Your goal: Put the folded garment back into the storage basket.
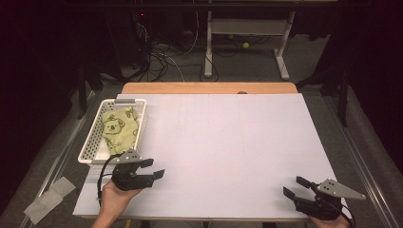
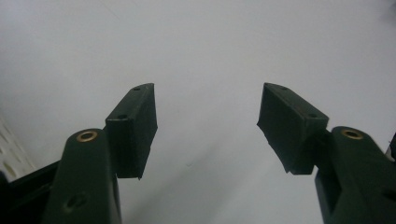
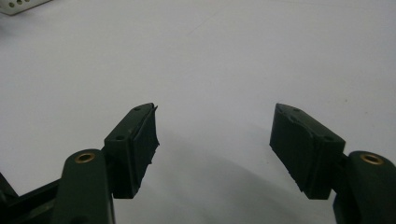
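Grippers are sitting at the near edge of the white table [image 1: 223,142], each held in a hand. Nearest, at the right corner, the right gripper [image 1: 293,188] is lying low over the bare surface with its jaws standing wide apart — nothing is between them, and in the right gripper view [image 3: 214,140] only white tabletop is showing in the gap. Well apart from it, at the near left, the left gripper [image 1: 153,169] is pointing toward the table's middle, its jaws also gaping wide and holding nothing; the left gripper view [image 2: 208,126] is looking across plain table. Just beyond that gripper, a white basket [image 1: 90,142] is standing along the left edge, and a green cloth [image 1: 119,129] with a bear print is lying crumpled inside it.
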A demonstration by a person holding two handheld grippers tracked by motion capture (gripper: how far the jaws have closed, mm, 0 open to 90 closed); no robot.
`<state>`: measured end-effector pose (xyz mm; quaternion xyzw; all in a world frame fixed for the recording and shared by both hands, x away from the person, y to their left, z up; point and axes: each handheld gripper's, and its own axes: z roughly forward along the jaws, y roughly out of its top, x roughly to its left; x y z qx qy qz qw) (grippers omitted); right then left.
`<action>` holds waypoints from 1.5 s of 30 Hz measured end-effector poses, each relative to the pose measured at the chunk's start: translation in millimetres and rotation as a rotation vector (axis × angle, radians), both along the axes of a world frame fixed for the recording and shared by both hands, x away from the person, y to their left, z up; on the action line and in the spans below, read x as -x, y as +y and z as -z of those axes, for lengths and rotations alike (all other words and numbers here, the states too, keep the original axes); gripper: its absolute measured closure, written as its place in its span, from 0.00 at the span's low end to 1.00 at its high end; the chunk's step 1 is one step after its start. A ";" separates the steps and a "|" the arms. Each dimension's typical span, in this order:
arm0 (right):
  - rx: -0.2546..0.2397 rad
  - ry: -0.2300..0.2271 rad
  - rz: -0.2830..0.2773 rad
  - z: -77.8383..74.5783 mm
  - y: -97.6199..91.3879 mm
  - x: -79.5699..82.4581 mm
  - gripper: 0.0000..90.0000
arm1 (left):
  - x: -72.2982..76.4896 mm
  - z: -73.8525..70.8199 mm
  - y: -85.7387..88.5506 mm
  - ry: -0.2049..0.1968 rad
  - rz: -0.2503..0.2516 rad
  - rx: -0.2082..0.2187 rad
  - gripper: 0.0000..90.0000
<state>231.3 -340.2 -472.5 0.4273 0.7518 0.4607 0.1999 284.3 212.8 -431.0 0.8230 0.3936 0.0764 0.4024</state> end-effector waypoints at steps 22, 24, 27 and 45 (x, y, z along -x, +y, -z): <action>-0.012 -0.007 -0.003 -1.2 -0.6 2.4 0.36 | 21.8 19.2 25.7 -0.018 -0.037 0.037 0.38; -0.012 -0.007 -0.002 -1.4 -0.8 2.8 0.36 | 24.4 20.1 29.7 -0.026 -0.044 0.043 0.38; -0.015 -0.008 0.002 -1.8 -1.2 3.6 0.36 | 27.8 21.4 37.7 -0.028 -0.062 0.065 0.38; -0.036 -0.012 0.004 -3.4 -4.6 10.3 0.36 | 43.9 32.1 76.0 -0.058 -0.187 0.122 0.38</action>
